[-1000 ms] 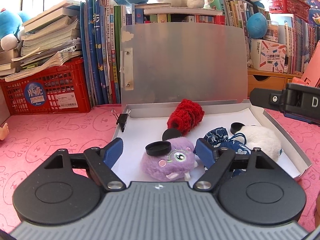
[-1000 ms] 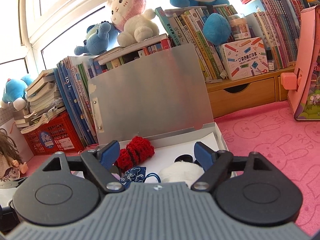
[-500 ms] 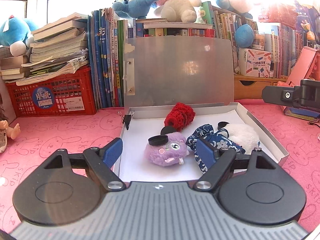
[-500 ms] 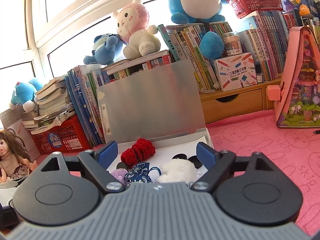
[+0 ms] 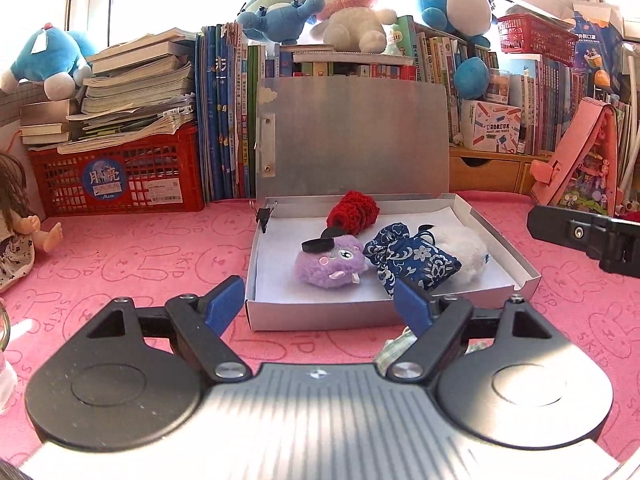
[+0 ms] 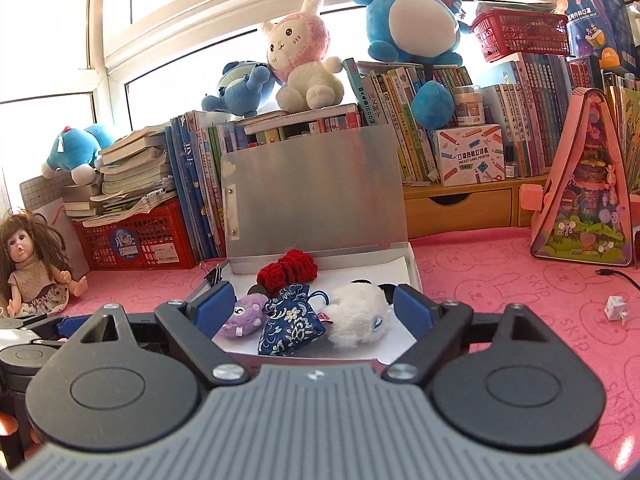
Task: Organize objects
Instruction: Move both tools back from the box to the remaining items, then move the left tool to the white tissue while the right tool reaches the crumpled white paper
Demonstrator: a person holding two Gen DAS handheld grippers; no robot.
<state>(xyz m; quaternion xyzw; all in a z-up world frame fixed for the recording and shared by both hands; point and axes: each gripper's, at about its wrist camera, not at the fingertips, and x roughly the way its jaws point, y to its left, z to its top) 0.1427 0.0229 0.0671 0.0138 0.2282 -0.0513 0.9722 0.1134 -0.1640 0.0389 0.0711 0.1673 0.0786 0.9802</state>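
Observation:
An open grey box (image 5: 496, 240) with its lid upright stands on the pink mat. Inside lie a purple plush (image 5: 330, 262), a blue patterned pouch (image 5: 412, 260), a white plush (image 5: 466, 246) and a red knitted piece (image 5: 354, 212). My left gripper (image 5: 320, 304) is open and empty, just in front of the box's near wall. My right gripper (image 6: 312, 308) is open and empty, above the box's near right side; the pouch (image 6: 290, 322), the purple plush (image 6: 246, 316) and the white plush (image 6: 360, 314) show between its fingers.
A red crate (image 5: 120, 180) of books and upright books stand behind the box. A doll (image 6: 32, 264) sits at the left. A pink toy house (image 6: 584, 184) stands at the right, with a small paper piece (image 6: 616, 308) and a cable near it. A binder clip (image 5: 264, 214) sits on the box's corner.
Both grippers have pulled back and away from the box, so the whole box and more of the room now show. Both stayed open and empty.

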